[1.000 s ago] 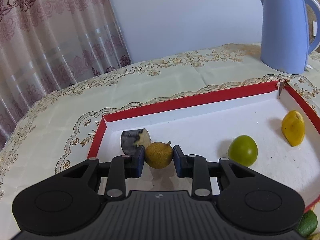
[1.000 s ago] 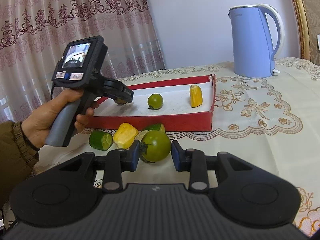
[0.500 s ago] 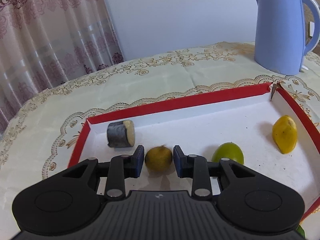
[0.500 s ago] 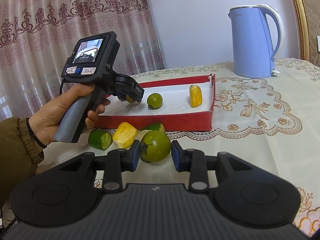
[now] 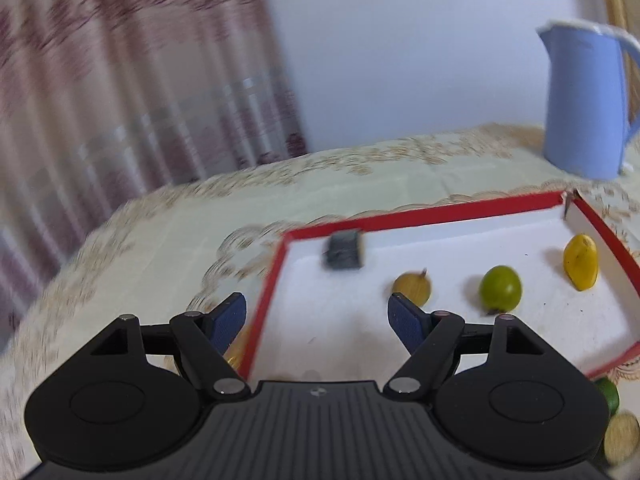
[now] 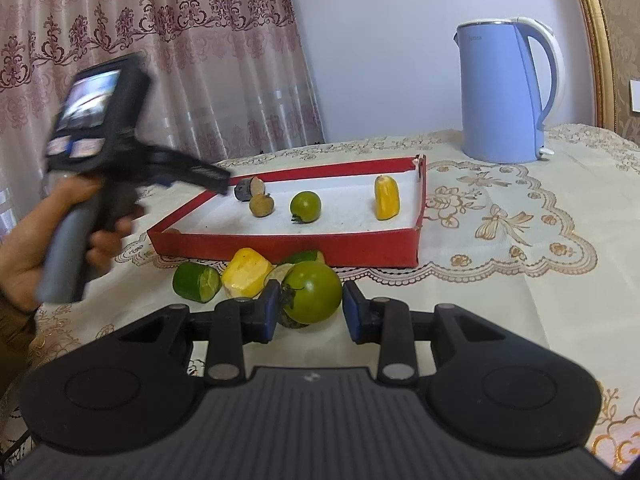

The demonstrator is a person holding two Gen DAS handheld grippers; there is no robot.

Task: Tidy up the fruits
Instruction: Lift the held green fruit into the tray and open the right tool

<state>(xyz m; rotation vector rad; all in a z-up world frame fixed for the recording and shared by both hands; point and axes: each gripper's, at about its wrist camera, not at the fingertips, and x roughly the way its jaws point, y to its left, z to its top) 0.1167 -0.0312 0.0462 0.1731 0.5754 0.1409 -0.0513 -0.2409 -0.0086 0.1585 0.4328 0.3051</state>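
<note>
A red box with a white floor (image 5: 448,210) (image 6: 280,245) holds a grey cut piece (image 5: 343,254) (image 6: 245,190), a brown round fruit (image 5: 412,288) (image 6: 261,205), a small green fruit (image 5: 501,289) (image 6: 305,206) and a yellow piece (image 5: 581,266) (image 6: 386,197). My left gripper (image 5: 316,320) is open and empty, above the box's left front corner. My right gripper (image 6: 308,308) has its pads on either side of a large green tomato (image 6: 313,297) on the tablecloth, with a small gap at the right pad.
A cut cucumber piece (image 6: 196,282), a yellow piece (image 6: 246,278) and other green pieces (image 6: 306,257) lie on the cloth before the box. A blue kettle (image 6: 504,92) (image 5: 586,104) stands at the back right. Curtains hang to the left.
My left gripper has let go of the brown fruit in the box, opened wide, and drawn back and to the left. The right gripper has not moved.
</note>
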